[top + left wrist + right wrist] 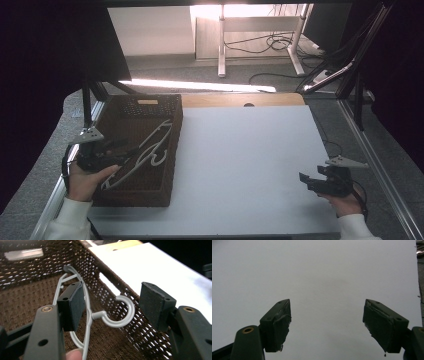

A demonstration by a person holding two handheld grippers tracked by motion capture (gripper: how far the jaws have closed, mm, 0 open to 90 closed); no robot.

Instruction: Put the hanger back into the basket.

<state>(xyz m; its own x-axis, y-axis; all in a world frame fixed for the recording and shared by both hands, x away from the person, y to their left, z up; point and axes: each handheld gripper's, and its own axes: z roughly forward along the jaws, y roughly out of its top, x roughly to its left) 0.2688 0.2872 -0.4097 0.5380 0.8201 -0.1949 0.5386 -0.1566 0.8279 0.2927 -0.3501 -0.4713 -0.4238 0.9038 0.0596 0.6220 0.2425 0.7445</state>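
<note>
Item one, your left gripper (111, 305): jaws spread apart, nothing pinched, and poised over the left part of the basket in the high view (131, 146). Between its pads (76, 305) sits the white hanger (87, 315), free of both; the hook curls in the gap toward the right pad, and the hanger's wire body runs just behind the left pad (whether it brushes that pad you cannot tell from this angle). Item two, the hanger itself: in the high view (150, 147) it lies inside the basket, stretched diagonally from the near left corner toward the far right, its hook near the right wall. Item three, the dark woven basket (172, 165): rectangular, open-topped, standing on the left part of the white table (250, 160), with a pale label on its far wall. Item four, your right gripper (306, 180): released, jaws wide with nothing between them, held low over the table's near right corner, well apart from the basket; its own view (327, 315) looks across bare white surface. Item five, your hands: the left hand (85, 180) wraps the left gripper's body beside the basket's left wall, the right hand (345, 202) holds the other from below.
</note>
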